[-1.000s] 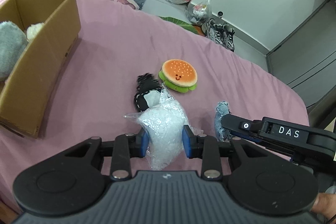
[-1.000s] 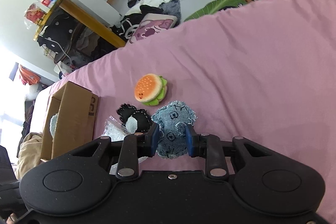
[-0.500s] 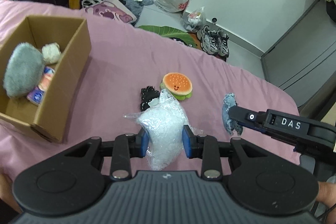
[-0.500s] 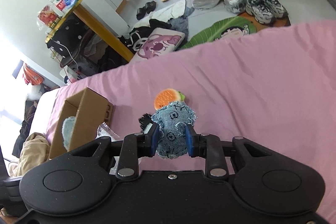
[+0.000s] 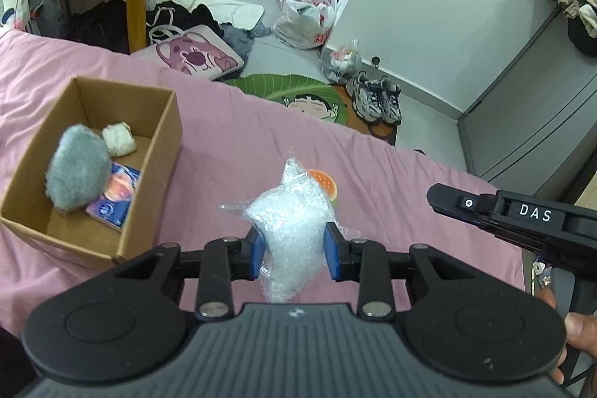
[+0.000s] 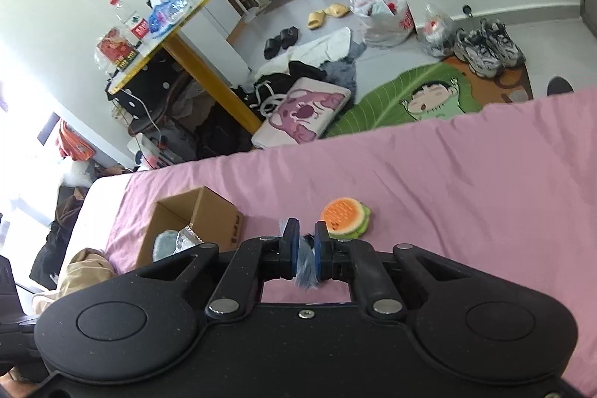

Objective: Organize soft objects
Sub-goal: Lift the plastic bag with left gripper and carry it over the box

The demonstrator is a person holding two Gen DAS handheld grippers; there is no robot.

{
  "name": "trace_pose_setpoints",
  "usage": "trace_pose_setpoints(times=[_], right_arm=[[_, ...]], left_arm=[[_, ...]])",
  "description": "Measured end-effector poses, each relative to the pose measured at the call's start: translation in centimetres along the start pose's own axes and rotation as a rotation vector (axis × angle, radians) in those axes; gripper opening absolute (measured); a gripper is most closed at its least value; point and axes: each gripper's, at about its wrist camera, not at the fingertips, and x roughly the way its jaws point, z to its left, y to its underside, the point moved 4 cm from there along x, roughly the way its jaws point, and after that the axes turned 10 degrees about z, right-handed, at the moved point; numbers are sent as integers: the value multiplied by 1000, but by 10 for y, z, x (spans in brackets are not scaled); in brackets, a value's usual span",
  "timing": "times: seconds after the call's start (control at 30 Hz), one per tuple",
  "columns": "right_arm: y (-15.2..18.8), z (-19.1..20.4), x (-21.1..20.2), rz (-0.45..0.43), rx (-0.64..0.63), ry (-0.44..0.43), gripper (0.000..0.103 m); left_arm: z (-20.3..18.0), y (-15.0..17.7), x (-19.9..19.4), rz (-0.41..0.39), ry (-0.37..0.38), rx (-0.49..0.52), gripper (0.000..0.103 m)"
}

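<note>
Three items in cardboard box (image 5: 156,174): grey plush (image 5: 76,174), white bundle (image 5: 119,138), packet (image 5: 113,198). Left hand-held gripper (image 5: 294,250) clamps plastic bag (image 5: 291,234); right hand-held gripper (image 6: 306,250) pinches denim piece (image 6: 306,267).

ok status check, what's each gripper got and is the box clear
Left gripper shut on clear plastic bag. Right gripper shut on denim toy. Box open, partly filled; nothing blocking it.

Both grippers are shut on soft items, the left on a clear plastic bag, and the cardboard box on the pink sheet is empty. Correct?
Not quite: the box is not empty. The left wrist view shows a grey plush, a white bundle and a packet inside. The rest stands.
</note>
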Motion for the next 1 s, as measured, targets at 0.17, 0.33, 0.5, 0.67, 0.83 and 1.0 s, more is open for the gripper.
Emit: trace_pose_setpoints(times=[0.17, 0.33, 0.5, 0.67, 0.83, 1.0], right_arm=[[-1, 12, 4, 11, -18, 5, 5], [7, 22, 20, 74, -20, -13, 11], [23, 31, 44, 143, -8, -21, 27], [35, 40, 66, 195, -13, -11, 48], [42, 48, 86, 236, -20, 22, 57], [46, 52, 108, 268, -25, 61, 70]], left_arm=[[11, -2, -14, -17, -6, -12, 32], [27, -4, -27, -35, -18, -29, 32], [46, -4, -35, -51, -26, -62, 32], [65, -6, -43, -64, -37, -88, 32], [87, -9, -49, -78, -48, -124, 32], [114, -15, -51, -91, -61, -173, 32]])
